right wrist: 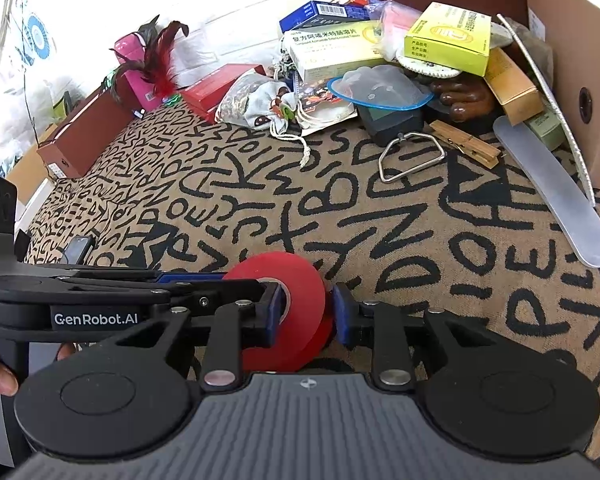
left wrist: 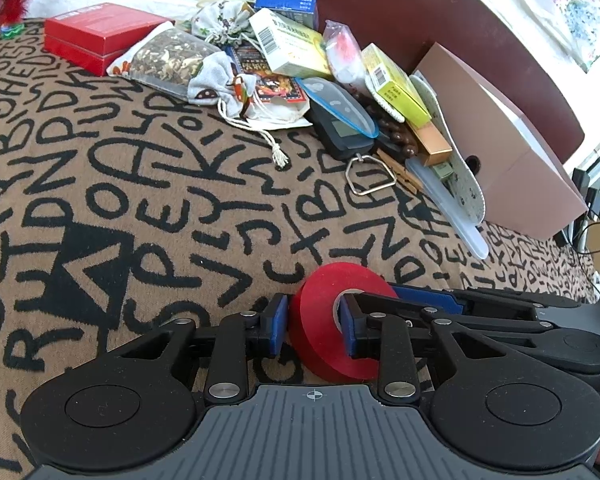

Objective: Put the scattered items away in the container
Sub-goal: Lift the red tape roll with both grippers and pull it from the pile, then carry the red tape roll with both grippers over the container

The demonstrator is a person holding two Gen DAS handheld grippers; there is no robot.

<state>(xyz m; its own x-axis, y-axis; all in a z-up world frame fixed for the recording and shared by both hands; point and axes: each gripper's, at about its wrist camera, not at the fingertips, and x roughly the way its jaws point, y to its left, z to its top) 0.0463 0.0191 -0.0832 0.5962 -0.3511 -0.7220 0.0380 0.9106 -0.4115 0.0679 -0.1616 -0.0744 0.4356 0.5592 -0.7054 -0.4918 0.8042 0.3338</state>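
A red roll of tape (left wrist: pixel 324 320) is held upright just above the letter-patterned cloth (left wrist: pixel 140 200). My left gripper (left wrist: pixel 313 325) is shut on the roll's wall, one pad outside and one in the core. My right gripper (right wrist: pixel 306 312) is shut on the same roll (right wrist: pixel 296 300) from the opposite side. A pink-brown cardboard box (left wrist: pixel 512 148), the container, stands at the right; it also shows in the right wrist view (right wrist: pixel 580 80). Scattered items are piled against it: medicine boxes (left wrist: pixel 288 44), cloth pouches (left wrist: pixel 220 80), a hanging scale (left wrist: pixel 340 128), a wooden clothespin (right wrist: pixel 466 142).
A red box (left wrist: pixel 96 36) lies at the far left of the pile. A translucent shoehorn (right wrist: pixel 556 192) and a patterned insole (left wrist: pixel 460 160) lean by the box. A dark headboard (left wrist: pixel 420 12) rises behind. A brown box (right wrist: pixel 84 132) and red feather toy (right wrist: pixel 160 64) sit far left.
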